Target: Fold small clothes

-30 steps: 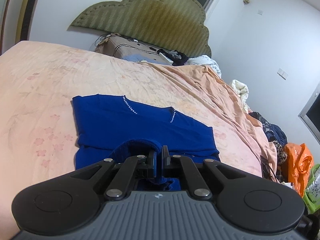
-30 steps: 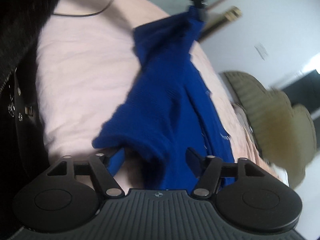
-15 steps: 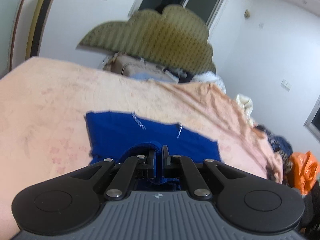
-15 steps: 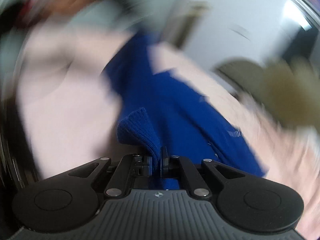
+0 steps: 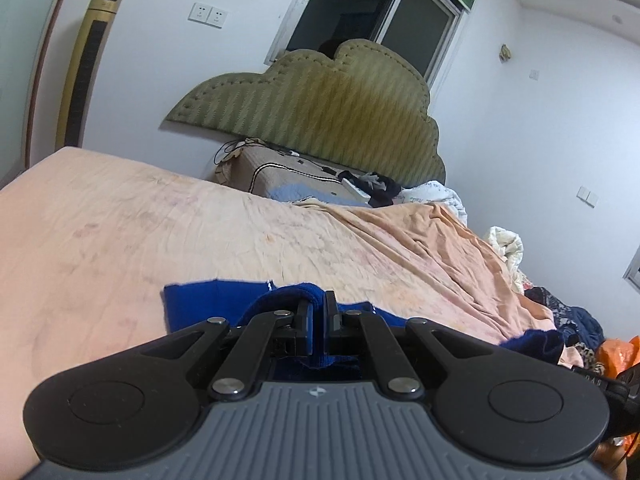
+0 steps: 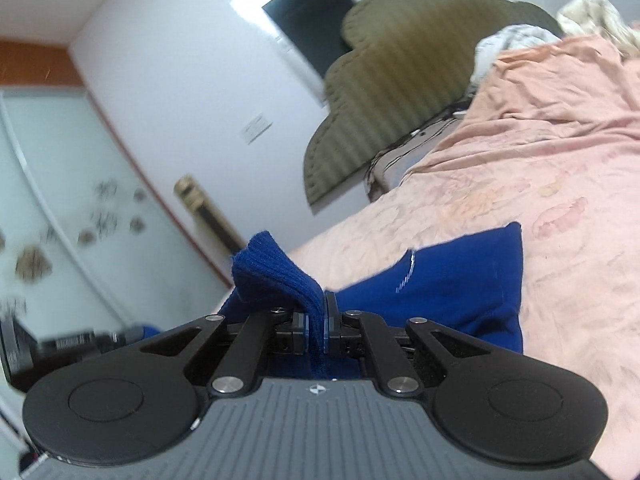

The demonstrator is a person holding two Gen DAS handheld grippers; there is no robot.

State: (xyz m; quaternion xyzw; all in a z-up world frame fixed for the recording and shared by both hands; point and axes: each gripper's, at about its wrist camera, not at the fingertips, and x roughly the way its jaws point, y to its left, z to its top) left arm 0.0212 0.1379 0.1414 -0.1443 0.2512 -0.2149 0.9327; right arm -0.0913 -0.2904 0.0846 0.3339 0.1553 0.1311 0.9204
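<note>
On the bed (image 5: 160, 216), below the headboard (image 5: 320, 112): mid-fold, lifting a blue sweater (image 6: 460, 280).
Left gripper (image 5: 318, 312) and right gripper (image 6: 318, 316) each have jaws clamped on a knit edge; next, I judge, carry both edges across evenly and lay them flat.

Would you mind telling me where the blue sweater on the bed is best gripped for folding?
Grip the blue sweater at its thick ribbed edge, coming in low from the near side of the bed. The ribbing bunches into a firm ridge, and both tools are already shut on such edges.
</note>
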